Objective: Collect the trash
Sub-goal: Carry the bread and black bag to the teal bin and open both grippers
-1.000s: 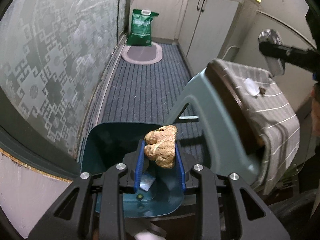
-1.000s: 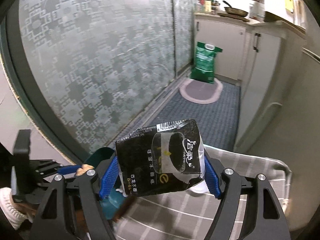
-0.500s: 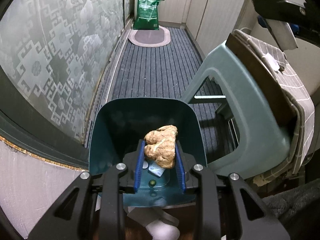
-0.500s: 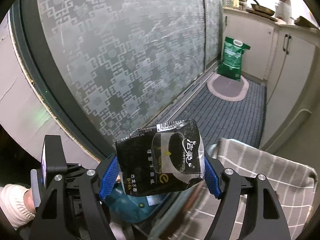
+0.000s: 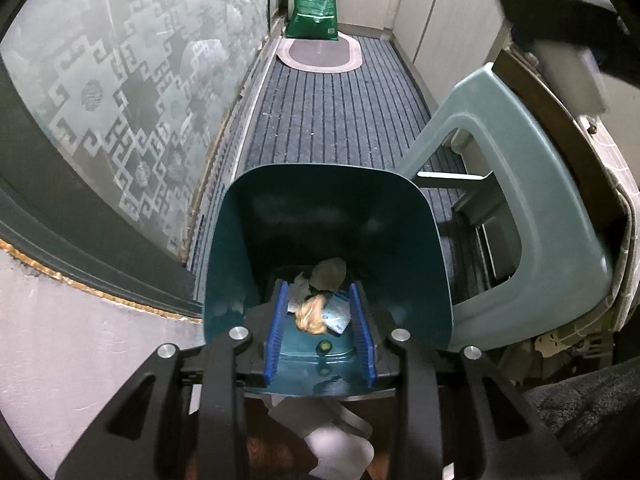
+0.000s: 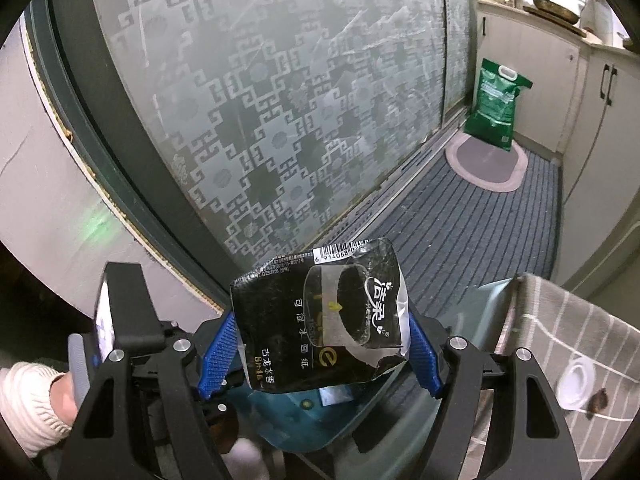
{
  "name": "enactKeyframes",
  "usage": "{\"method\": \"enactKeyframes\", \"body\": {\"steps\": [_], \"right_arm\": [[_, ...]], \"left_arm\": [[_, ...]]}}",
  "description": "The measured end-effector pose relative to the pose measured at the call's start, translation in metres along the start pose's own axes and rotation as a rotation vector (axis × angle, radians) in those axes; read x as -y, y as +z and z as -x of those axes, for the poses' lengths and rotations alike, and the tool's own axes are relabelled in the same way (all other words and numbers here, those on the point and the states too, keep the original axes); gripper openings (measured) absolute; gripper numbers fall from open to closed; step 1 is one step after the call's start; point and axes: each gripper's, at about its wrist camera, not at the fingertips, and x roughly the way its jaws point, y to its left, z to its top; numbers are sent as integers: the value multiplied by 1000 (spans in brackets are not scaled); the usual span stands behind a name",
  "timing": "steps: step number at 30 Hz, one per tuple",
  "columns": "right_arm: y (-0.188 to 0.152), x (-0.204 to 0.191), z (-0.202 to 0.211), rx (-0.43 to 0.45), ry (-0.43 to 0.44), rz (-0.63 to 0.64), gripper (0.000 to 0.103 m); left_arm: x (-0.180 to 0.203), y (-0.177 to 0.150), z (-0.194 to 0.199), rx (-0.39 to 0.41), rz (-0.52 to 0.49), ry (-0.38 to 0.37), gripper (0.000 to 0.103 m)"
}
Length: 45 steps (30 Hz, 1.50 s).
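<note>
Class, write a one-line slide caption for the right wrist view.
Right gripper holds a black tissue wrapper above the teal bin.

Green sack (image 5: 317,4) (upright) behind oval mat (image 5: 320,55)

L wrist cam looks steeply down, close over teal bin (image 5: 328,216); R wrist cam tilts down along patterned glass door (image 6: 280,100); both share bin, striped floor mat (image 5: 340,112), green bag (image 5: 316,4).
</note>
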Motion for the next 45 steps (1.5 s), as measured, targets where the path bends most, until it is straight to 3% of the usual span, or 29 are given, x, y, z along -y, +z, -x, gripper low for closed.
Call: {"method": "enactKeyframes", "body": {"steps": [11,20,35,39,45], "right_arm": [[-7,-13,-32,-64,10,5,75],[-15,-27,-60,-116,17,21,75],[-41,-41,-100,-226,6,48,76],[-53,-39,-107,-269,-7,50,81],[-59,-40,-103,-272,-1,58,82]], "left_arm": [[-16,4,45,119,33,3,31],[-29,10,86,219,65,-2,19],[-39,13,137,343,133,-13,19],[-36,16,142,362,136,-20,19],[-31,18,160,410,145,-29,20]]}}
